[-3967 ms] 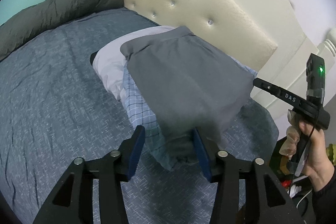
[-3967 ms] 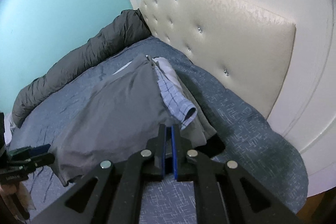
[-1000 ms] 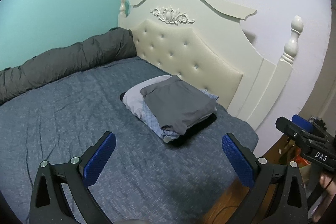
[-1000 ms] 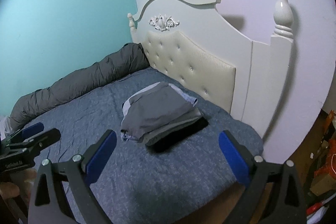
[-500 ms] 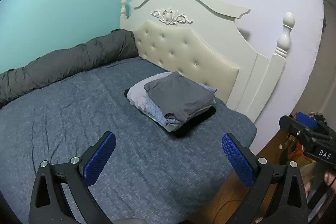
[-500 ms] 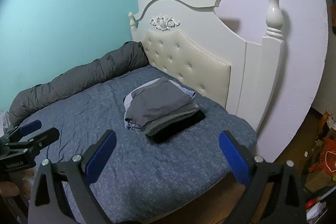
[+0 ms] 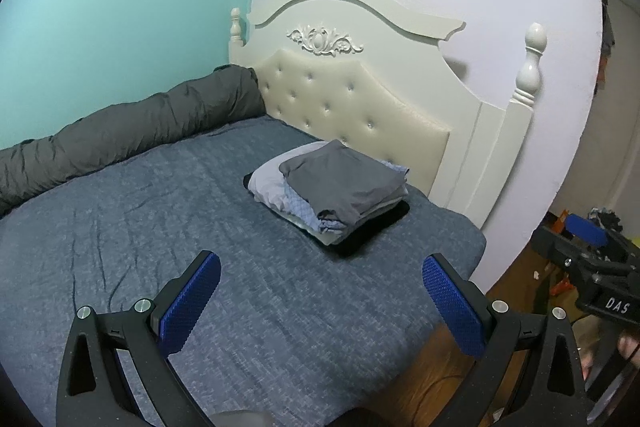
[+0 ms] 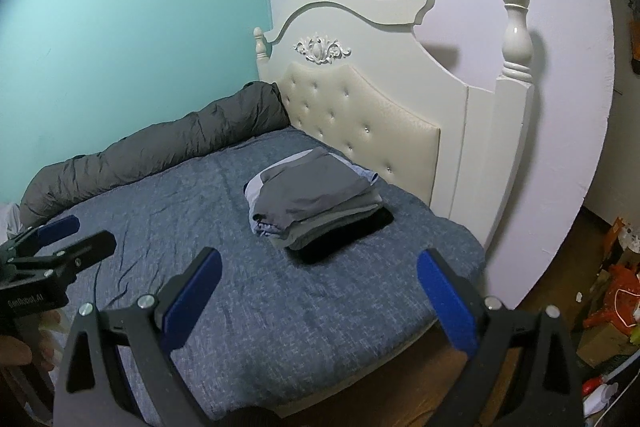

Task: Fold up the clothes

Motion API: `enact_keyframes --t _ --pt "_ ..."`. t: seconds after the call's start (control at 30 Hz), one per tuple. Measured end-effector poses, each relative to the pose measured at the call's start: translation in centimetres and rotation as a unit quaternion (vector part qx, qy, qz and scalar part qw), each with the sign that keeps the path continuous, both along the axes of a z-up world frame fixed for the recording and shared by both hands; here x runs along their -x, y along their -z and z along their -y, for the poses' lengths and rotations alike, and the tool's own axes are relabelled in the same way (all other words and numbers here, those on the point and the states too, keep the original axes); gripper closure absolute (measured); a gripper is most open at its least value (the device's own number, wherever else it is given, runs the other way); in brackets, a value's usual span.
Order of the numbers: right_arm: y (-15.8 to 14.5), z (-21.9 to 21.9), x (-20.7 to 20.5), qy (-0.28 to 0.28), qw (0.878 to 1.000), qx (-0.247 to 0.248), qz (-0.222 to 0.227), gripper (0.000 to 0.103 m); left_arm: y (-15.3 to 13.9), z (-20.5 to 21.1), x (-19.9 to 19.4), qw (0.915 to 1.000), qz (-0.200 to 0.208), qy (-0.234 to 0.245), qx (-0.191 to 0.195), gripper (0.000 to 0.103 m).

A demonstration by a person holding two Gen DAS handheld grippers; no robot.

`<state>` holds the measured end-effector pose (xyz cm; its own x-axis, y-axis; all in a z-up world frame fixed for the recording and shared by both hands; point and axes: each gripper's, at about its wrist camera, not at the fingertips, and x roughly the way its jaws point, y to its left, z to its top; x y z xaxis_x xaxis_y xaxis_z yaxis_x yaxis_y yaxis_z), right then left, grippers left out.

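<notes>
Both wrist cams sit back off the bed's [image 7: 280, 287] near corner, looking down toward the headboard [image 8: 380, 115]. They share the clothes stack [image 7: 340, 183] and each catches the other gripper at its edge.

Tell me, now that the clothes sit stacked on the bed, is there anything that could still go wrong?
Possibly. The stack of folded clothes lies near the bed corner, so a nudge might tip it toward the floor. Its layers look uneven, with the grey top garment overhanging, so it could slump. Both the left gripper and right gripper are open and clear.
</notes>
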<state>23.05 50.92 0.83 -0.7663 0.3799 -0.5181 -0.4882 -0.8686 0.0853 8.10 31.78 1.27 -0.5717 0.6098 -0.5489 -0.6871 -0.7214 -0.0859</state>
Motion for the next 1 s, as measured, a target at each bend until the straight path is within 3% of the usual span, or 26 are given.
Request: enact_keyframes --t 1.0 --pt "0.7 4.0 -3.7 0.012 1.0 -0.014 -0.015 0.004 0.3 3.3 -3.7 0.9999 0.0 0.008 -0.011 0.0"
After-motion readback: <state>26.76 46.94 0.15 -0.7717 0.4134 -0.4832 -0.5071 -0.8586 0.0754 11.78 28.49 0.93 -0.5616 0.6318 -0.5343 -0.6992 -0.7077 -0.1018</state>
